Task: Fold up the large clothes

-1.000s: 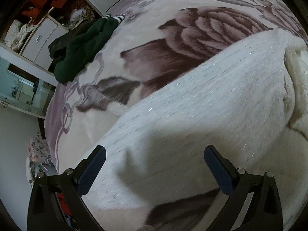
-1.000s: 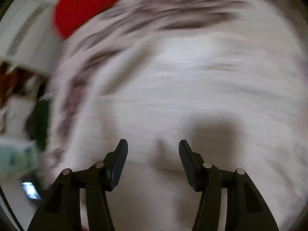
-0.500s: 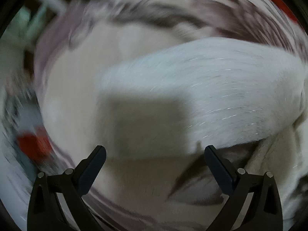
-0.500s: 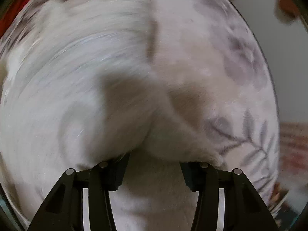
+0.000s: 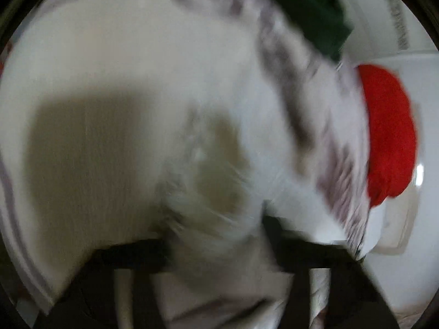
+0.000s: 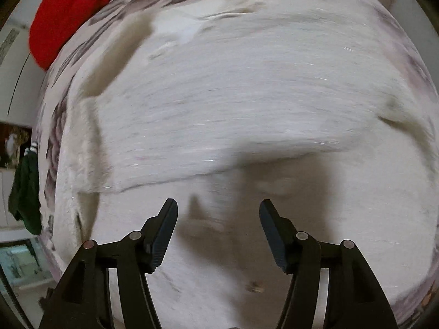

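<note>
In the blurred left view, white garment (image 5: 214, 213) hides the closing fingers (image 5: 271, 235).

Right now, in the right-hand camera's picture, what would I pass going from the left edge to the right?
Green garment hanging at the bed's edge → flowered bedspread → white fluffy garment spread across the rest, with the open fingers low in front.

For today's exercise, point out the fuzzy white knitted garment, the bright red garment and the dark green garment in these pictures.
Fuzzy white knitted garment (image 6: 247, 96): right wrist view, middle of its folded-over panel.
Bright red garment (image 6: 68, 8): right wrist view, centre of the heap.
Dark green garment (image 6: 26, 194): right wrist view, middle of its hanging part.
</note>
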Demonstrator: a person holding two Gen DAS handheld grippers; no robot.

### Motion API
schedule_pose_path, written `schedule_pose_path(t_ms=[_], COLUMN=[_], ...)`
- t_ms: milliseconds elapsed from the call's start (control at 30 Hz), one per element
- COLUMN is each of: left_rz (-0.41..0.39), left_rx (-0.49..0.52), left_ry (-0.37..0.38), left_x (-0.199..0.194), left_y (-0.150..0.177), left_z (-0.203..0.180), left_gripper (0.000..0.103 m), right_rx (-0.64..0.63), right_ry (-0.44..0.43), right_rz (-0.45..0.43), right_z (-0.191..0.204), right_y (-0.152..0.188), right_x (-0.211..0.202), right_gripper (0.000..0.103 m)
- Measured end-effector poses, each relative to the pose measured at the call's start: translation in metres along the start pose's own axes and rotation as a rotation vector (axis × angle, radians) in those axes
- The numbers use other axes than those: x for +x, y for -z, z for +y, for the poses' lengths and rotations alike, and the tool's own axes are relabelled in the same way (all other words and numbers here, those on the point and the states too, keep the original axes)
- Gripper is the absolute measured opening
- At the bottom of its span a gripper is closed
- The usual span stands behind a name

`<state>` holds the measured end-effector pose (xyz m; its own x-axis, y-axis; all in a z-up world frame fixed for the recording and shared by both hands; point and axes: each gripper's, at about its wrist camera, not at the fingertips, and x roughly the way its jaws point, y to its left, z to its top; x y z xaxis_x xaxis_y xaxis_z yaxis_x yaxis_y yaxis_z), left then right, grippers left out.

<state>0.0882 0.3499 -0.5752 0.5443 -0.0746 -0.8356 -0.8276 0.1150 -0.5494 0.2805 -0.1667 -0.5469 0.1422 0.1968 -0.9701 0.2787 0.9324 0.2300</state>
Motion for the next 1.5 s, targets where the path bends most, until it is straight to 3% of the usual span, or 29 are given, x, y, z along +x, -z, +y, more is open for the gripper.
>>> schedule_pose_path(t_ms=[233, 367, 433, 567, 633, 667, 733, 833, 867, 900, 1000, 1100, 1233, 1267, 1300, 1333, 1367, 1433, 1500], left_rz=[-0.052, -0.133, -0.161, -0.065, 0.037, 0.089, 0.108, 0.118, 0.130, 0.135, 0.132, 0.147, 0.029, -0.031, -0.075, -0.103, -0.121, -0.184, -0.233], left_rx=[0.186, 0.285, 0.324, 0.298, 0.231, 0.164, 0.098, 0.040, 0.018, 0.003, -0.011, -0.031, -0.030, 0.004, 0.039, 0.084, 0.158, 0.247, 0.401], left_ry=[0.110, 0.195, 0.218, 0.143, 0.102, 0.111, 0.159, 0.215, 0.227, 0.240, 0.242, 0.203, 0.117, 0.120, 0.120, 0.098, 0.076, 0.051, 0.036], left_x=[-0.014, -0.047, -0.046, 0.008, 0.038, 0.048, 0.046, 0.033, 0.031, 0.028, 0.027, 0.051, 0.064, 0.058, 0.052, 0.047, 0.043, 0.032, 0.020], left_y=[-0.046, -0.070, -0.084, -0.099, -0.102, -0.102, -0.098, -0.089, -0.085, -0.082, -0.067, -0.059, -0.058, -0.058, -0.057, -0.056, -0.056, -0.053, -0.044], left_z=[-0.046, -0.074, -0.084, -0.059, -0.035, -0.020, -0.006, 0.004, 0.006, 0.008, 0.008, -0.001, -0.023, -0.036, -0.047, -0.058, -0.078, -0.104, -0.146], left_gripper=[0.014, 0.013, 0.013, 0.013, 0.015, 0.017, 0.023, 0.048, 0.070, 0.084, 0.087, 0.087, 0.087, 0.081, 0.041, 0.015, 0.008, 0.008, 0.008], right_rx=[-0.069, -0.077, -0.084, -0.086, -0.069, -0.065, -0.054, -0.052, -0.056, -0.060, -0.062, -0.059, -0.054, -0.059, -0.070, -0.084, -0.098, -0.127, -0.161], right_ry=[-0.008, -0.010, -0.005, 0.009, 0.016, 0.013, -0.006, -0.034, -0.039, -0.043, -0.052, -0.055, -0.046, -0.038, -0.021, 0.006, 0.040, 0.136, 0.250], right_rz=[-0.021, -0.052, -0.062, -0.028, -0.003, 0.004, 0.008, 0.008, 0.007, 0.005, 0.005, 0.006, -0.005, -0.008, -0.012, -0.014, -0.016, -0.022, -0.035], right_z=[0.087, 0.101, 0.095, 0.087, 0.091, 0.094, 0.092, 0.087, 0.086, 0.084, 0.078, 0.077, 0.082, 0.085, 0.086, 0.087, 0.087, 0.087, 0.085], right_y=[-0.021, -0.035, -0.045, -0.053, -0.056, -0.058, -0.060, -0.063, -0.064, -0.065, -0.067, -0.071, -0.077, -0.078, -0.080, -0.081, -0.082, -0.085, -0.089], right_x=[0.026, 0.019, 0.013, 0.016, 0.025, 0.029, 0.031, 0.030, 0.030, 0.030, 0.030, 0.035, 0.040, 0.040, 0.040, 0.038, 0.037, 0.034, 0.029], right_gripper=[0.064, 0.064, 0.064, 0.064, 0.064, 0.066, 0.076, 0.077, 0.078, 0.078, 0.079, 0.079, 0.079, 0.079, 0.079, 0.079, 0.079, 0.079, 0.079])
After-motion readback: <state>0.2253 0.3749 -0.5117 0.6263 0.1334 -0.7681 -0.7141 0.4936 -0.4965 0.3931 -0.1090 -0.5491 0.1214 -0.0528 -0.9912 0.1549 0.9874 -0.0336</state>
